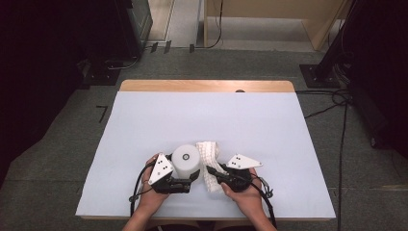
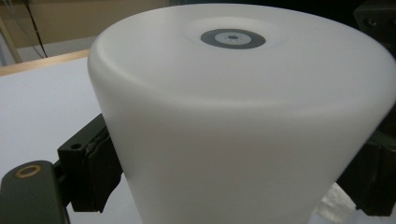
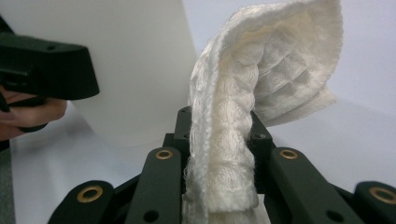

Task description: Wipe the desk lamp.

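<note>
While the left claw (image 1: 191, 177) clamps the white cup (image 1: 186, 160) by its smooth, matte, tapering wall, base up, steadying it on the counter (image 1: 144, 125) for wiping, the right claw (image 1: 210, 171) pinches a folded white cloth (image 1: 209, 156). That cloth, waffle-woven and soft, rises between and beyond its jaws, drooping just beside the cup, seemingly ready to rub it.

I see a tabletop (image 1: 207, 120) covered with a pale sheet, a bare strip of wood showing along its far edge. A white cylinder (image 1: 186, 161) stands upright on it near my side. Just beside that, to its right, a white waffle-textured cloth (image 1: 210, 153) partly rests on the sheet.
</note>
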Demonstrator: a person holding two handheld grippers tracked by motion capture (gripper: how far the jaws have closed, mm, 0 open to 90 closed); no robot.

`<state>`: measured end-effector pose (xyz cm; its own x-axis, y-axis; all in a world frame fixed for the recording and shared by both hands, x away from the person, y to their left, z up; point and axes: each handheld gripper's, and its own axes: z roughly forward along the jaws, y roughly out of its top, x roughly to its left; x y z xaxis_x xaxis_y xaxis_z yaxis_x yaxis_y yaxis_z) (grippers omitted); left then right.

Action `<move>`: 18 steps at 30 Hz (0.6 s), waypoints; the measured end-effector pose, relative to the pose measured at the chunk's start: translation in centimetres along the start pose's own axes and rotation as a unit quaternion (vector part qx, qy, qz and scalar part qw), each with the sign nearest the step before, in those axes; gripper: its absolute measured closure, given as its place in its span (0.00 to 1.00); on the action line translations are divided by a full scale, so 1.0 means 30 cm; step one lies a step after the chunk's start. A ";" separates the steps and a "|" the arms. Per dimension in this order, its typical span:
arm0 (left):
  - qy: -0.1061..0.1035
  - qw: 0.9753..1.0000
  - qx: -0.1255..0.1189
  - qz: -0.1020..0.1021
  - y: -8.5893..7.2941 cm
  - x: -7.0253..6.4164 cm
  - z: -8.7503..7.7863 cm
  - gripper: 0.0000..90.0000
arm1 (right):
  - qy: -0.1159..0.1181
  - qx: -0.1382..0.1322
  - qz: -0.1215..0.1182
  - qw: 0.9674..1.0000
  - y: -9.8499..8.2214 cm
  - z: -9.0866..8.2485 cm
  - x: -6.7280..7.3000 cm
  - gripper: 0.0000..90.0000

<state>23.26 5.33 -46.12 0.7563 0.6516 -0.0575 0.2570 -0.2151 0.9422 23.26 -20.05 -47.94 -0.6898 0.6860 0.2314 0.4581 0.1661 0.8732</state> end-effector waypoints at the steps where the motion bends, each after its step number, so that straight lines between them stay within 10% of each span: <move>1: 0.001 1.000 0.001 0.003 -0.005 0.003 0.004 0.10 | -0.002 -0.001 0.002 1.000 0.001 -0.002 -0.003 0.82; 11: 0.005 0.999 0.024 0.025 -0.049 0.014 0.032 0.09 | -0.025 -0.012 0.027 0.999 -0.003 -0.021 -0.033 0.82; 18: 0.076 0.996 0.038 -0.025 -0.047 -0.030 0.042 0.00 | -0.028 -0.013 0.022 0.999 -0.002 -0.025 -0.031 0.82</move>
<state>22.98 4.13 -47.82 0.6425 0.7648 -0.0475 0.3415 -0.2303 0.9112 23.46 -21.21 -47.88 -0.6370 0.7307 0.2457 0.4716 0.1173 0.8740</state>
